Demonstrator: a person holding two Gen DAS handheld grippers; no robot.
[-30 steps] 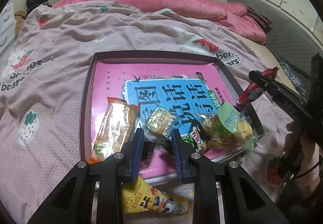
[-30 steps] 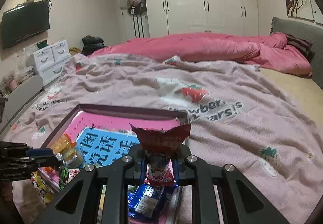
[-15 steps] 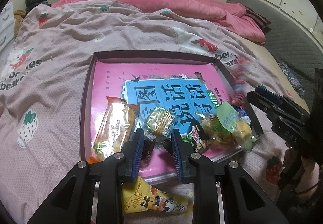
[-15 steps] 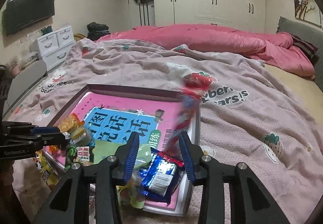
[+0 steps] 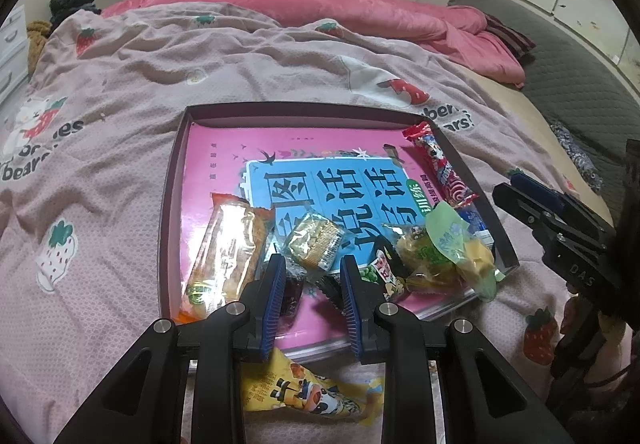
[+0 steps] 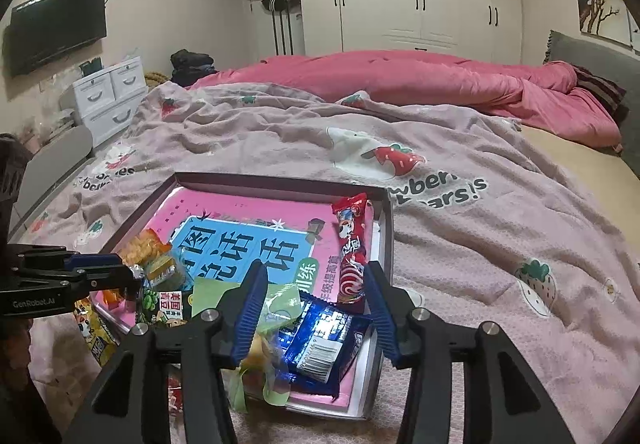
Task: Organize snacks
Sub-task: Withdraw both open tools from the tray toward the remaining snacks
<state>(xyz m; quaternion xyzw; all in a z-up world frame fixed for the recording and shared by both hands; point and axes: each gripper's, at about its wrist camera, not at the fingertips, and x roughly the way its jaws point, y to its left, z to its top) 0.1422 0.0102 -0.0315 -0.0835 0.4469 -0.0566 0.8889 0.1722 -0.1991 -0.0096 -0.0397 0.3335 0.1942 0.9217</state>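
Note:
A dark-rimmed tray [image 5: 176, 172] lined with a pink and blue book lies on the bed; it also shows in the right wrist view [image 6: 280, 180]. Several snack packets lie in its near part. A long red packet [image 5: 438, 168] lies along its right rim, also seen in the right wrist view [image 6: 352, 248]. My right gripper [image 6: 316, 308] is open and empty just behind a blue packet [image 6: 324, 344]. My left gripper [image 5: 312, 284] is open over the tray's near edge, with a dark packet [image 5: 294, 292] between its fingers. A yellow packet [image 5: 304, 392] lies on the blanket below it.
The tray rests on a pink strawberry-print blanket [image 6: 480, 236]. A rumpled pink duvet [image 6: 420, 84] lies at the back. White drawers [image 6: 108, 96] and a wall television [image 6: 56, 28] stand at the left. A grey headboard [image 5: 572, 56] is at the right.
My right gripper opened and let go of the long red packet, which dropped onto the tray's right side. The right gripper drew back. The left gripper stayed still.

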